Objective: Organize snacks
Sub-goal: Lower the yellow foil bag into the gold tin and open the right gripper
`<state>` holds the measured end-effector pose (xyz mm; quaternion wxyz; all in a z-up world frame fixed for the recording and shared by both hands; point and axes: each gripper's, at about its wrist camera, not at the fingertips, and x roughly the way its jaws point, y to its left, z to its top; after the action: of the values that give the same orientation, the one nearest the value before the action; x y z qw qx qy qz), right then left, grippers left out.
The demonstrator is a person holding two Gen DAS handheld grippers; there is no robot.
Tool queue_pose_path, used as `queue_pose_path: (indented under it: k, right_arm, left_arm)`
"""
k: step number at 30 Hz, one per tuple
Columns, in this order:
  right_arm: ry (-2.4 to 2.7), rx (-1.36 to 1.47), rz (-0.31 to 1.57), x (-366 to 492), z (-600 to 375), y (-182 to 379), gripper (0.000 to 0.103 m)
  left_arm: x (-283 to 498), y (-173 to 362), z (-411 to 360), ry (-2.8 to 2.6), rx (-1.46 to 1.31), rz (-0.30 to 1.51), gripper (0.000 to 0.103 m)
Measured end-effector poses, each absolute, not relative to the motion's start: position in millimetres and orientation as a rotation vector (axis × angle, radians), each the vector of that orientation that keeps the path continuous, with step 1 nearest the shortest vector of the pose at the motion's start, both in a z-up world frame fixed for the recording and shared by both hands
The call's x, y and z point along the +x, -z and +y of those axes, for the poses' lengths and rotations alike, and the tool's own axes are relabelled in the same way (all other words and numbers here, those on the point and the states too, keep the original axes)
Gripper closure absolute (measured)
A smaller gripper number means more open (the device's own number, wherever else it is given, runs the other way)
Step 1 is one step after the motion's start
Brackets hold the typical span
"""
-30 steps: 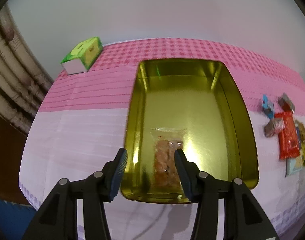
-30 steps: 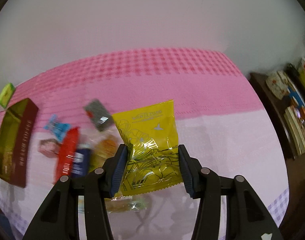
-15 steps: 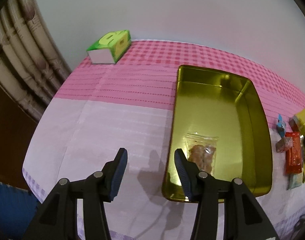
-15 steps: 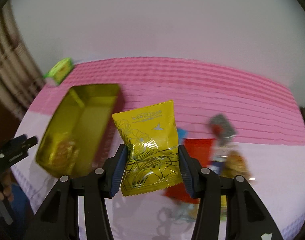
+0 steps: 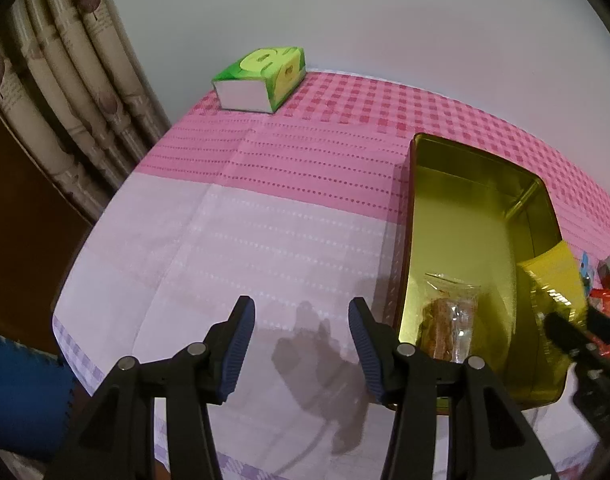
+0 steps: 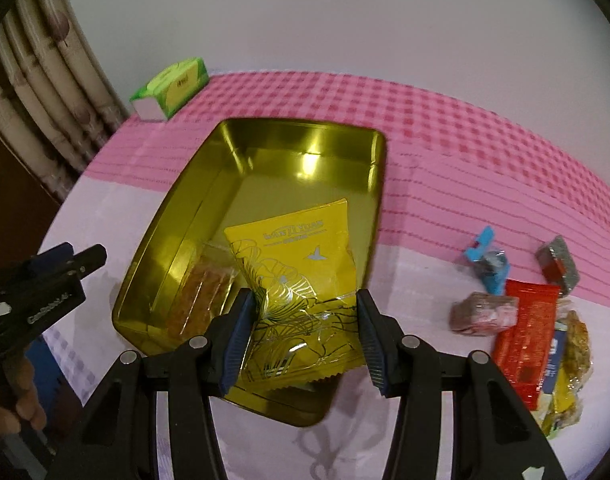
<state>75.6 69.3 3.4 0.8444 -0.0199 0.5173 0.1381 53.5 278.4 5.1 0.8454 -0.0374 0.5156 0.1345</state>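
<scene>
My right gripper (image 6: pixel 303 340) is shut on a yellow snack packet (image 6: pixel 301 280) and holds it over the near end of the gold tin (image 6: pixel 177 188). A clear packet of orange-brown snacks (image 6: pixel 203 296) lies inside the tin at its near left. In the left wrist view my left gripper (image 5: pixel 301 344) stands open with nothing between its fingers, above bare cloth left of the gold tin (image 5: pixel 465 216). The clear packet (image 5: pixel 445 328) shows in that tin, and the yellow packet (image 5: pixel 557 284) hangs at its right edge with the right gripper (image 5: pixel 577 332).
Several loose snacks lie on the cloth right of the tin, among them a red bar (image 6: pixel 525 340), a blue-wrapped sweet (image 6: pixel 485 260) and a grey packet (image 6: pixel 557 264). A green tissue box (image 6: pixel 169 88) stands at the table's far left. Curtains (image 5: pixel 57 92) hang beyond the left edge.
My right gripper has carried the yellow packet leftward from above the snack pile to over the tin. My left gripper has drawn left off the tin to above bare cloth.
</scene>
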Motion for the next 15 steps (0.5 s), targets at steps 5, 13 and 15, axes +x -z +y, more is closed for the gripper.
queue_pose_path:
  k: [5,13,15]
  right_arm:
    - [-0.278,-0.075,1.103,80,85,6,0.056]
    - [-0.281,-0.1,1.134,84,95,19,0.056]
    - [-0.276,-0.099,1.146,87,98,24,0.056]
  left_arm:
    - [54,-4,283,-0.294,-0.086,1.091,0.053]
    - [54,-3,285,-0.299,-0.1,1.096,0.053]
    - [55,-3,284,-0.295,-0.098,1.097,0.053]
